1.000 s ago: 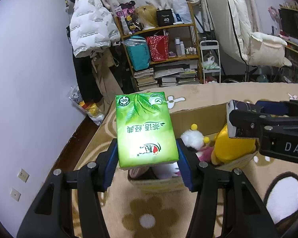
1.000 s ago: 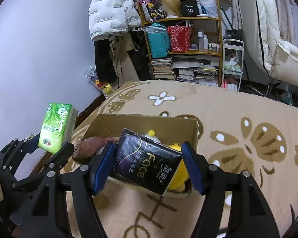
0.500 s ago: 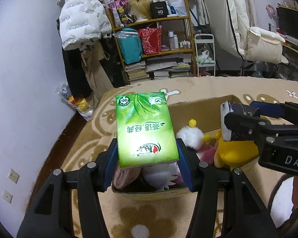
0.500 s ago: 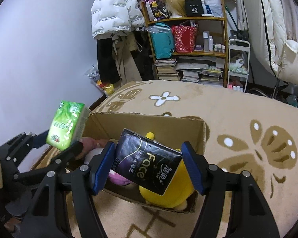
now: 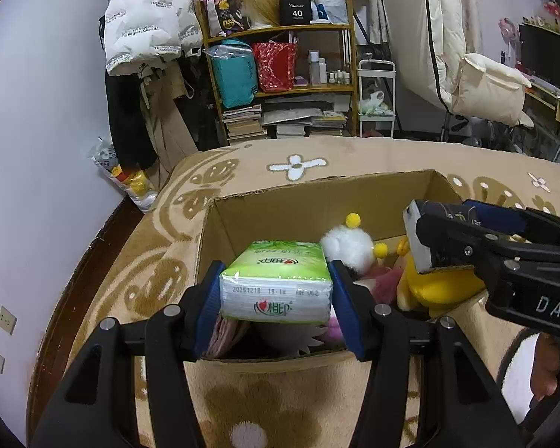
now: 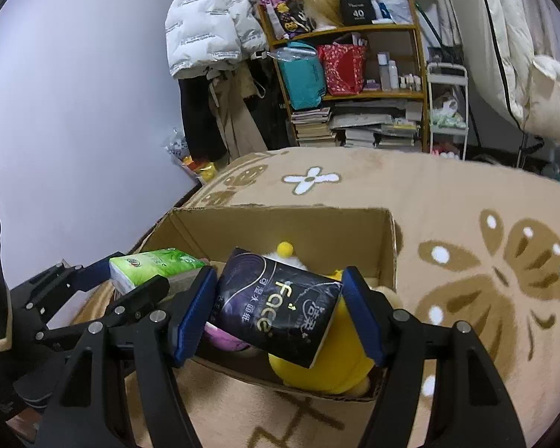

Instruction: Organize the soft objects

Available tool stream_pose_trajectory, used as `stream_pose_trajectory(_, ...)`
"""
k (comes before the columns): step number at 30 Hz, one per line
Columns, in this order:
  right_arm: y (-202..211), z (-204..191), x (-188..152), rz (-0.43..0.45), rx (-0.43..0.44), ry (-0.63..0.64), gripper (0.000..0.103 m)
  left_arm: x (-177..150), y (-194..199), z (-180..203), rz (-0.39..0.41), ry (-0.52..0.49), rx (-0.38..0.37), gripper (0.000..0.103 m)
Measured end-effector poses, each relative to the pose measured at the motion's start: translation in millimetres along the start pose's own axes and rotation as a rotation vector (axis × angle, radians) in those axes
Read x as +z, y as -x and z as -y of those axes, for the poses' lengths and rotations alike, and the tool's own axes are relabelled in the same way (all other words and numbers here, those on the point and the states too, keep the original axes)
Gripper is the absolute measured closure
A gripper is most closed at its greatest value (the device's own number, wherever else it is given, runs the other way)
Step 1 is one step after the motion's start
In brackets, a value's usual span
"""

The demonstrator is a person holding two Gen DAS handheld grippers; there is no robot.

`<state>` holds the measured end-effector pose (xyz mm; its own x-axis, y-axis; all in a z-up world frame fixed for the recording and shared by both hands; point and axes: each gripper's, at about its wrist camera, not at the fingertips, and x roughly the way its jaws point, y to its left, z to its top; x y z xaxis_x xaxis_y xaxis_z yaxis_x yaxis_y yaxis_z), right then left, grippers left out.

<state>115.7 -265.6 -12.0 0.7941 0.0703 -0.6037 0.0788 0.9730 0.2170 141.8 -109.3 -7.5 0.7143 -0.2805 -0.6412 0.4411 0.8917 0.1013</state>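
**Two tissue packs held over the cardboard box**

The patterned beige rug (image 5: 373, 156) carried everything, and the open cardboard box (image 5: 317, 201) sat on it, well in from the rug's far edge. Inside the box, a yellow plush toy (image 6: 339, 358) filled the near right corner, with a white plush with yellow pompoms (image 5: 349, 240) behind it toward the middle and a pink plush (image 5: 380, 283) between them.

My left gripper (image 5: 276, 295) was clamped on the green tissue pack (image 5: 276, 283), blue pads pressed against both its short sides, holding it flat just above the box's near left corner. My right gripper (image 6: 278, 315) pinched the black "Face" tissue pack (image 6: 280, 306) between its pads, tilted, over the box's near edge, above the yellow plush toy.
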Motion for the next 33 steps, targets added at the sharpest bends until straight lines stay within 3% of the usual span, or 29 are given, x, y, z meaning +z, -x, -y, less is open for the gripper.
stream_pose_trajectory(4,0,1,-2,-0.002,0.013,-0.012,0.028,1,1,-2,-0.008,0.017,0.001,0.042)
stream_pose_trajectory(11,6,2,2,0.012,0.007,-0.04,0.019,1,14,-4,0.016,0.024,0.032,0.017)
stream_pose_trajectory(13,8,3,3,0.017,0.002,-0.048,0.006,1,18,-5,0.018,0.032,0.041,0.013)
stream_pose_trajectory(17,19,5,4,0.029,-0.006,-0.071,0.003,0,29,-10,0.017,0.04,0.07,0.005)
stream_pose_trajectory(28,64,-9,7,0.071,-0.056,-0.046,0.0,-8,88,-20,0.075,0.056,0.128,0.002)
stream_pose_trajectory(33,87,-15,8,0.08,-0.124,-0.016,0.0,-12,117,-19,0.1,0.039,0.158,0.002)
